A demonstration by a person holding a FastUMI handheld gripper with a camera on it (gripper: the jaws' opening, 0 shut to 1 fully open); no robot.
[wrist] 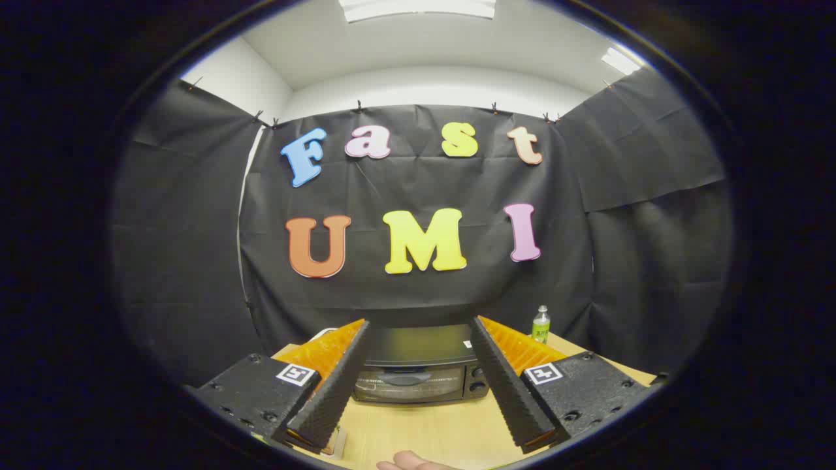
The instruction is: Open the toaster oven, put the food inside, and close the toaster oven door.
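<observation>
While spread: hand-held gripper (418,324), bottle (541,324) beyond.

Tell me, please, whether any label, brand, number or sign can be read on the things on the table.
None can be read.
Toaster oven: a small white sticker on top, too small to read.
Bottle: its label is blurred.
Gripper, fingers open: square black-and-white marker tags, patterns without words.
</observation>
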